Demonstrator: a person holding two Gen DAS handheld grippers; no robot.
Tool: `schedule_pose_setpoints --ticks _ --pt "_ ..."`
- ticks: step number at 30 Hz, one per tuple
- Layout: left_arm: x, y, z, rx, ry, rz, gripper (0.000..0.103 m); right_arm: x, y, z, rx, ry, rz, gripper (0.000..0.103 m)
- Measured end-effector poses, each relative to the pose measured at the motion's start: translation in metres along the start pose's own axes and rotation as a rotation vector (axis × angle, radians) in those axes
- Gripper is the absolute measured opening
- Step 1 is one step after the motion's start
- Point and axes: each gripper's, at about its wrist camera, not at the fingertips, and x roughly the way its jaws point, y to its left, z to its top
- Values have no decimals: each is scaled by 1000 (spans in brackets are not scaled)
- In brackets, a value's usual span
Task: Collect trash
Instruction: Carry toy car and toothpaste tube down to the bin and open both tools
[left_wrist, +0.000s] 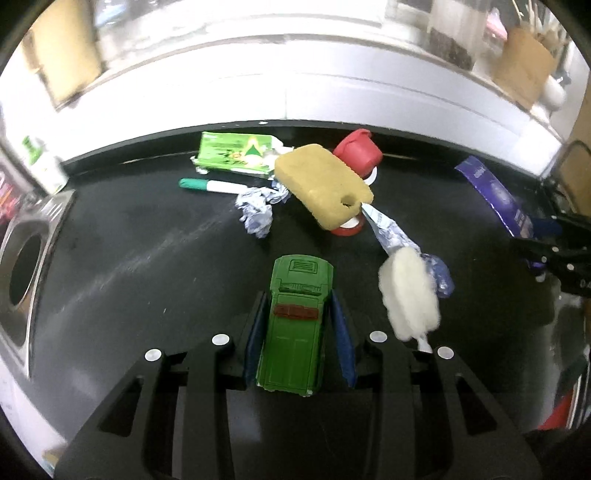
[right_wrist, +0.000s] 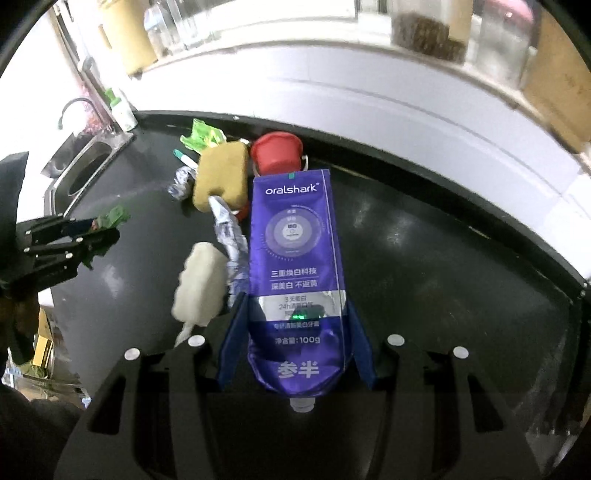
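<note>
My left gripper (left_wrist: 297, 325) is shut on a green toy car (left_wrist: 295, 332), held above the black counter (left_wrist: 147, 258). My right gripper (right_wrist: 295, 332) is shut on a flat purple toothpaste tube (right_wrist: 295, 266), its cap end toward the camera. In the left wrist view the purple tube (left_wrist: 495, 195) and the right gripper (left_wrist: 554, 258) show at the far right. In the right wrist view the left gripper (right_wrist: 92, 240) with the green car (right_wrist: 114, 218) shows at the left. A crumpled foil wrapper (left_wrist: 256, 210), a long foil wrapper (left_wrist: 391, 229) and a green packet (left_wrist: 236, 153) lie on the counter.
A yellow sponge (left_wrist: 321, 188) leans on a red cup (left_wrist: 358, 151) and red tape rolls. A green-capped marker (left_wrist: 210, 185) and a white fluffy brush (left_wrist: 410, 295) lie nearby. A steel sink (left_wrist: 22, 277) with a round hole sits at the left, a white wall behind.
</note>
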Motion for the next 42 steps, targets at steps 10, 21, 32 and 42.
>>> schedule_pose_setpoints --ticks 10,21,32,42 --pt "-61 -2 -26 -16 -52 52 34 -47 16 -16 -6 -43 -23 51" --pt "-86 6 -43 -56 -73 74 34 -54 36 -16 -57 -53 -17 51" --pt "-128 76 -81 -204 -105 182 34 -47 132 12 -215 -66 86 51" --pt "-179 184 -177 -466 -83 351 34 -22 303 26 -468 -33 290 51"
